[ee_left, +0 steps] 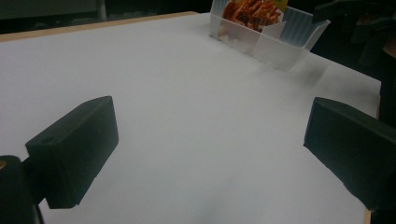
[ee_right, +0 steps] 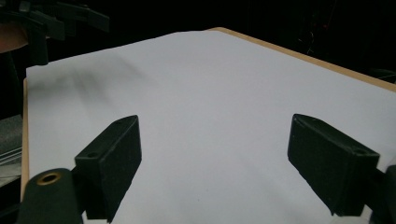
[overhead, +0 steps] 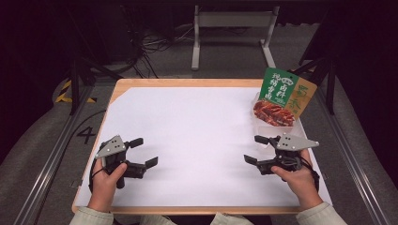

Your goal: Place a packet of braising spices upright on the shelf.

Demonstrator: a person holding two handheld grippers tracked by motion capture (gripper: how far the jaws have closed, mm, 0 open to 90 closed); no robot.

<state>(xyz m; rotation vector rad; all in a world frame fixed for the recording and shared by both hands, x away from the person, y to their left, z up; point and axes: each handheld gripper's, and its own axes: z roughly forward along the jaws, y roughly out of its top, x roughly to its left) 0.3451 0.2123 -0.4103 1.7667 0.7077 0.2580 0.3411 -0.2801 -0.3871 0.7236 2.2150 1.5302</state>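
Note:
My left gripper (overhead: 143,152) rests low over the white sheet near the table's front left, held by a hand, jaws spread wide and empty; its own view shows the gripper (ee_left: 210,154) above bare white surface. My right gripper (overhead: 256,150) sits at the front right, pointing left, open with nothing between its fingers, also seen as the gripper (ee_right: 215,158) over the sheet. A green snack packet (overhead: 280,96) with red food printed on it leans in a clear plastic box (ee_left: 275,39) at the back right, just beyond the right gripper.
The white sheet (overhead: 197,136) covers a wooden table (overhead: 187,83) with a thin wood rim. A metal stand (overhead: 232,28) and cables lie on the floor beyond. In the right gripper view, the other gripper (ee_right: 51,23) shows at top left.

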